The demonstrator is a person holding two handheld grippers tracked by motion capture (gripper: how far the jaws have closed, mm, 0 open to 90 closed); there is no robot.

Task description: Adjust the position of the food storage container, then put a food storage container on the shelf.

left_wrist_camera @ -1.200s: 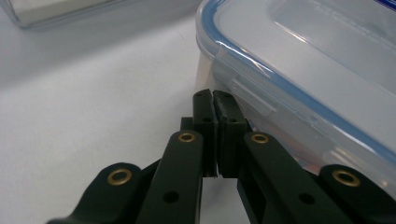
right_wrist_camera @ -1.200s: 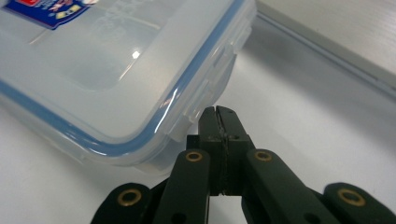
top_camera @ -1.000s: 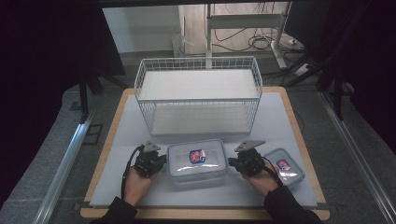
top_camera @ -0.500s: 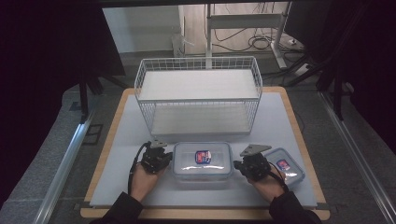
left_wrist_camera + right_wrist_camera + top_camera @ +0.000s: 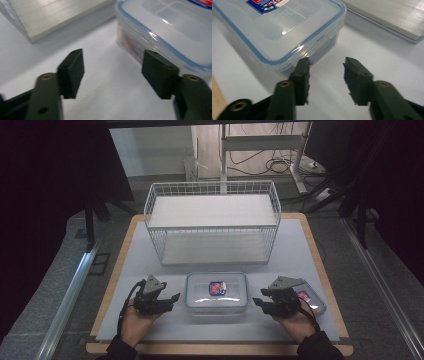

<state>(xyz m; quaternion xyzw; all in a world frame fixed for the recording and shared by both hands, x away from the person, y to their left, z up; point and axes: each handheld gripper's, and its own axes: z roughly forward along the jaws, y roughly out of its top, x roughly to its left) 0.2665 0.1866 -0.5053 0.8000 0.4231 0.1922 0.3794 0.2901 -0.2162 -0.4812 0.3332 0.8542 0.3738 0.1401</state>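
A clear plastic container (image 5: 216, 292) with a blue-sealed lid and a red-and-blue label sits at the front middle of the white table. My left gripper (image 5: 171, 302) is just left of it, open, jaws pointing at its left end with a small gap. In the left gripper view the left gripper (image 5: 112, 56) holds nothing, and the container (image 5: 175, 32) lies ahead to the right. My right gripper (image 5: 259, 299) is just right of the container, open and apart from it. In the right gripper view the right gripper (image 5: 327, 61) is empty, with the container's corner (image 5: 279, 27) ahead to the left.
A white wire basket (image 5: 212, 222) with a pale flat base stands behind the container at the table's middle. A smaller lidded container (image 5: 311, 296) lies at the front right, partly behind my right hand. The table has a wooden rim (image 5: 320, 250).
Both grippers have drawn back from the container's ends, outward and toward the person. The container has shifted slightly to the right.
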